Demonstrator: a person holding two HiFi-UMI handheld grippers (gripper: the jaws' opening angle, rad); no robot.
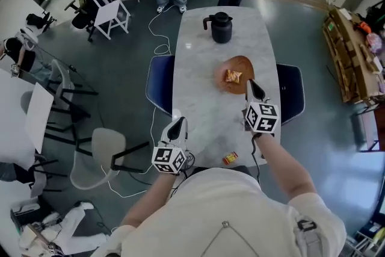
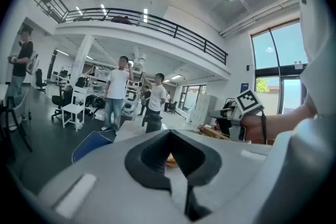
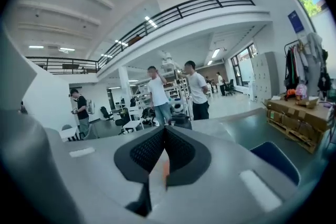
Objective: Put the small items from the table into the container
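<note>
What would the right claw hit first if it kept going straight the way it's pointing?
Most likely the black jug. The right claw, shut, points along the table past the wooden plate's edge towards it. Height is hard to judge, so it may touch down on the tabletop first.

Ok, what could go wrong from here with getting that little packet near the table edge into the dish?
1. The small red and yellow packet lies right at the near edge of the table, so a clumsy approach could push it off.
2. The right tool hovers shut by the rim of the brown dish. Swinging away, it might clip the rim and shift the dish or the orange packet in it.
</note>
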